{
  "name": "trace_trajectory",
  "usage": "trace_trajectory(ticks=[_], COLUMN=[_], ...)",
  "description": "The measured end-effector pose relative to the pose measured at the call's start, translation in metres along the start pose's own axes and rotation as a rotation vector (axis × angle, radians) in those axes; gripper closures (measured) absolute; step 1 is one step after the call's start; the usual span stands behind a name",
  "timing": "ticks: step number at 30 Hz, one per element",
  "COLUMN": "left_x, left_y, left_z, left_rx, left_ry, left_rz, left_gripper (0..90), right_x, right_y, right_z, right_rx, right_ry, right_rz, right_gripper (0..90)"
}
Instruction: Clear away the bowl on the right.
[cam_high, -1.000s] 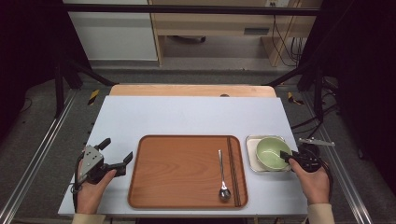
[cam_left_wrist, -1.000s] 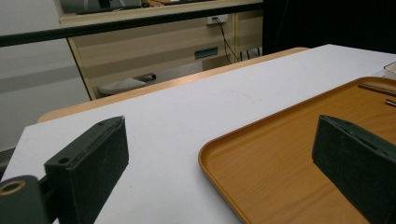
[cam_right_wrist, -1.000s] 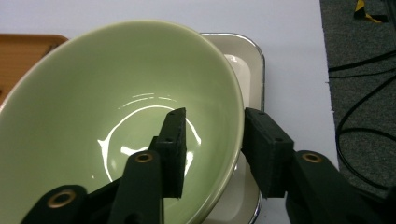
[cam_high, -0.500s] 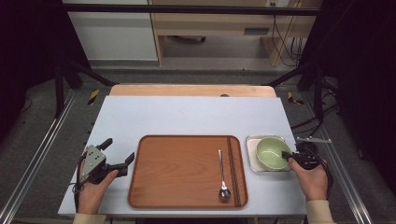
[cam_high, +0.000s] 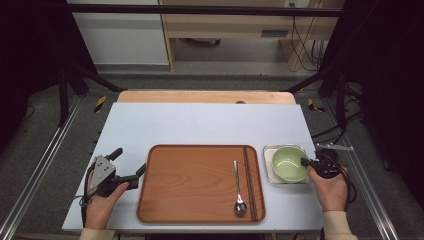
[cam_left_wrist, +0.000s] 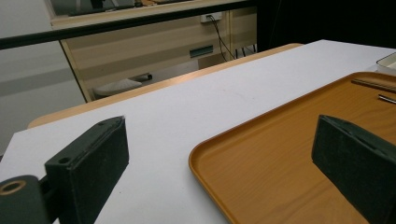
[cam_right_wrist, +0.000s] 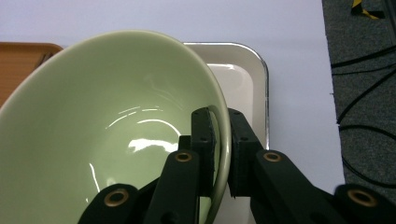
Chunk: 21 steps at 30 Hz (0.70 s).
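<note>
Our right gripper (cam_right_wrist: 223, 140) has just been closing its jaws, and now they are clenched on the wall of the green bowl (cam_high: 289, 163), one pad inside and one outside the rim. The bowl sits in the white square dish (cam_high: 269, 172), at 3 o'clock from the wooden tray (cam_high: 190, 180), which carries a spoon (cam_high: 238, 187). We judge the grasp is made, so lifting the bowl can come next. Our left gripper (cam_high: 127, 167) waits with jaws wide apart, holding nothing, at 9 o'clock of the tray.
</note>
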<state>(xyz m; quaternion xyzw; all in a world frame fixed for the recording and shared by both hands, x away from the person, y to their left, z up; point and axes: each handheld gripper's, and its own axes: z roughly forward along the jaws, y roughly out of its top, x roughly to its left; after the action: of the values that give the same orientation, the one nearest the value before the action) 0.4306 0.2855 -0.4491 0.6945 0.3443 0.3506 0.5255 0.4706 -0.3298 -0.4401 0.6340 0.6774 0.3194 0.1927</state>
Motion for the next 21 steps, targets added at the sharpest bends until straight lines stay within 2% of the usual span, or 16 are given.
trace_trajectory(ticks=[8, 11, 12, 17, 21], left_x=[0.002, 0.003, 0.003, 0.004, 0.004], left_y=[0.0, 0.0, 0.0, 0.0, 0.0], left_z=[-0.002, -0.002, -0.002, -0.002, -0.002], left_rx=[-0.006, -0.008, -0.011, -0.013, -0.01], left_ry=[0.007, 0.011, 0.013, 0.016, 0.013], left_rz=[-0.005, -0.008, -0.011, -0.012, -0.011], left_gripper=[3.8, 3.8, 3.8, 3.8, 3.8], right_x=[0.004, 0.005, 0.005, 0.014, 0.024], right_y=[0.002, 0.003, 0.004, 0.011, 0.015], right_z=[-0.004, -0.008, -0.01, -0.025, -0.033], right_rx=[-0.042, -0.066, -0.076, -0.132, -0.156], right_ry=[-0.001, 0.021, 0.025, 0.061, 0.112], right_rz=[-0.005, 0.005, -0.005, -0.004, -0.017], right_gripper=[83.4, 83.5, 83.5, 83.6, 83.6])
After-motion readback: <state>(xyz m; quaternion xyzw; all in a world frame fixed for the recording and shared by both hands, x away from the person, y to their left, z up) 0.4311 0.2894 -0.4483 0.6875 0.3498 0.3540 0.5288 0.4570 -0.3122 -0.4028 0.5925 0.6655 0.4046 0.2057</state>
